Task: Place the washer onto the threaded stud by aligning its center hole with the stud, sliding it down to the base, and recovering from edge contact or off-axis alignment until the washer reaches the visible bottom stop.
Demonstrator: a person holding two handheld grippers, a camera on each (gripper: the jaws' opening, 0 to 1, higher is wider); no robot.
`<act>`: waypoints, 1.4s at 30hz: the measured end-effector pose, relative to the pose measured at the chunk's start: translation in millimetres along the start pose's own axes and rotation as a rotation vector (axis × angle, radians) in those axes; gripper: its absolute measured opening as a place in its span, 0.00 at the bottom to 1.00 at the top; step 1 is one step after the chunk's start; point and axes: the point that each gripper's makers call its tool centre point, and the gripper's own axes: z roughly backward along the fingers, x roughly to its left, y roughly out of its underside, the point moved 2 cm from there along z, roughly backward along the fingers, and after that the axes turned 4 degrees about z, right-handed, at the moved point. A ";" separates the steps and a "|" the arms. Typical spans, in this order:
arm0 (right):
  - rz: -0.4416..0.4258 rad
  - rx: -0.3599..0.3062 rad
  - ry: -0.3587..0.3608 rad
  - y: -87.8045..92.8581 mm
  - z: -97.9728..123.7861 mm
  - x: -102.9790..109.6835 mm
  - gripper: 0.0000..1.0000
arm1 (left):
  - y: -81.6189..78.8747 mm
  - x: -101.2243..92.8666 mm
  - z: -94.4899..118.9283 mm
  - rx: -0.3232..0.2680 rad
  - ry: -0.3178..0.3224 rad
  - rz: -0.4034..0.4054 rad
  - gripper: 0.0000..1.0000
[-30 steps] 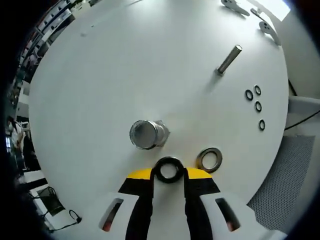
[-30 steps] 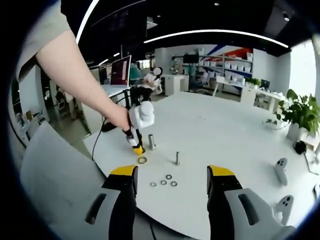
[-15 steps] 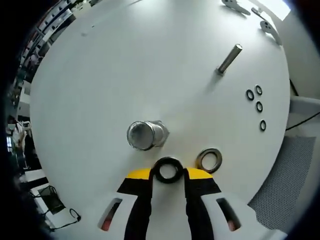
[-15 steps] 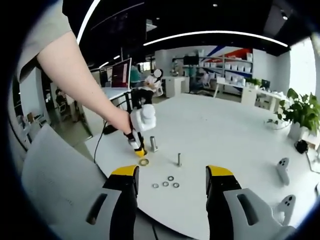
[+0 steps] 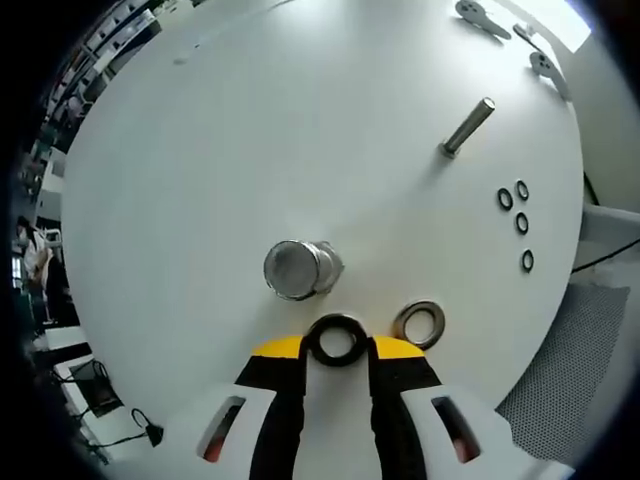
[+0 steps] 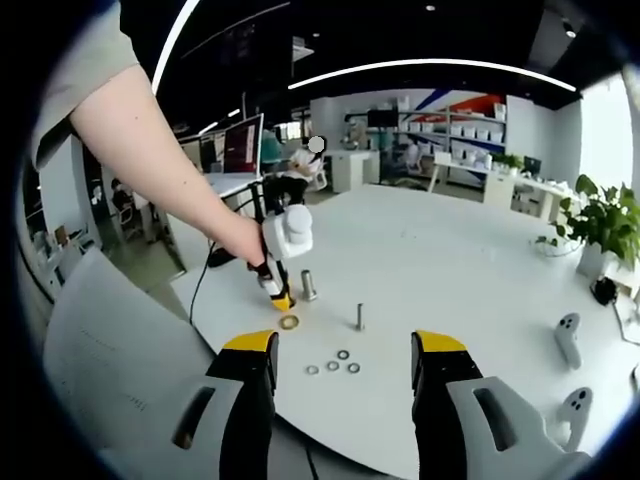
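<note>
In the left gripper view my left gripper point(image 5: 337, 345) is shut on a dark ring washer point(image 5: 337, 339) held between its yellow-tipped jaws, just short of the thick upright stud point(image 5: 298, 268). A second, larger washer point(image 5: 419, 323) lies flat on the white table to the right of the jaws. In the right gripper view my right gripper point(image 6: 340, 352) stands open over the table's near edge with nothing between its jaws. The left gripper point(image 6: 279, 298) shows there in a person's hand, beside the thick stud point(image 6: 308, 284) and the loose washer point(image 6: 289, 322).
A thin threaded stud point(image 5: 466, 126) stands farther off on the round white table point(image 5: 250, 130), also seen as the thin stud point(image 6: 359, 317). Several small washers point(image 5: 517, 218) lie near the table's edge. Two white controllers point(image 5: 510, 35) rest at the far side. A mesh chair point(image 5: 560, 350) sits beyond the rim.
The left gripper view has shifted slightly, with the thick stud sitting a little closer to the held washer. The right gripper holds nearly still.
</note>
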 end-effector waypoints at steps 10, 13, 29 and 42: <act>0.002 -0.009 0.005 -1.1 1.2 -0.3 0.55 | 0.5 1.1 1.1 -0.041 0.005 0.026 0.20; -0.002 -0.003 0.006 0.3 1.2 -0.9 0.55 | 1.4 -0.6 1.4 -0.060 0.008 0.070 0.20; -0.003 -0.009 0.016 -1.1 1.7 -3.1 0.55 | 8.0 -2.8 6.5 -0.065 0.005 0.036 0.20; -0.005 -0.006 0.016 -0.6 1.4 -3.5 0.55 | 3.2 -9.6 33.7 -0.098 0.029 -0.066 0.19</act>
